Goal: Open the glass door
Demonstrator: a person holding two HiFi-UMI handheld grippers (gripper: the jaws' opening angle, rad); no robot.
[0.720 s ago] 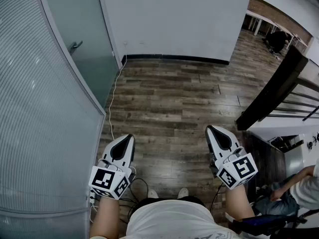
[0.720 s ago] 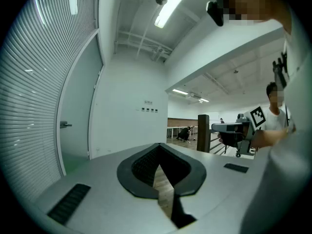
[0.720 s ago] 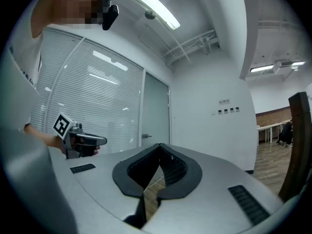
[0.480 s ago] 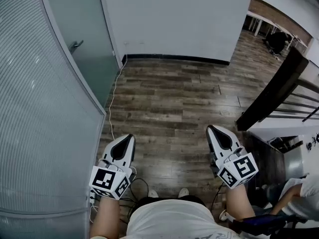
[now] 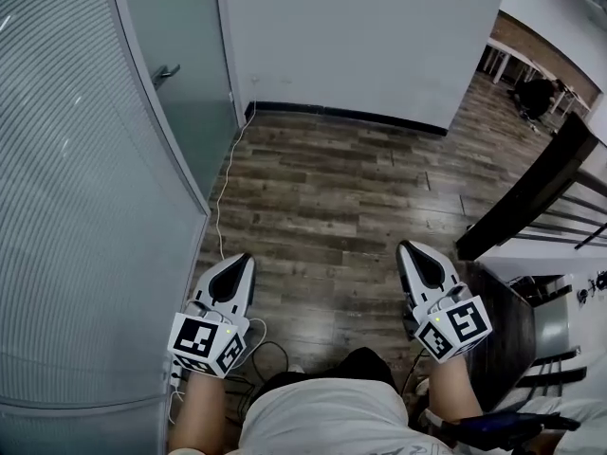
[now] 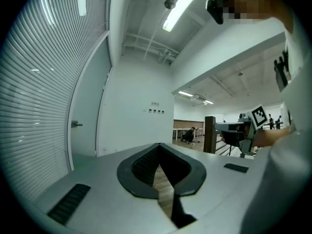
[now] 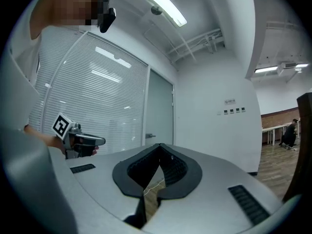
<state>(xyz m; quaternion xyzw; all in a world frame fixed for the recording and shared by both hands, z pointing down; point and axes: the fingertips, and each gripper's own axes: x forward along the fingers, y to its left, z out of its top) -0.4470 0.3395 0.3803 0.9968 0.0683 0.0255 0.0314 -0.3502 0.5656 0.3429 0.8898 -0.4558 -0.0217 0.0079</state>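
left gripper (image 5: pixel 247 259) and right gripper (image 5: pixel 403 246) hover with jaws closed (empty), apart from glass door (image 5: pixel 180 55).

no readable text — small wall sign (image 7: pixel 230 101) too tiny to make out

The frosted glass door (image 5: pixel 193 98) stands upright at the far left, pale grey-green and seemingly shut in its frame, its small metal lever handle (image 5: pixel 167 71) level.
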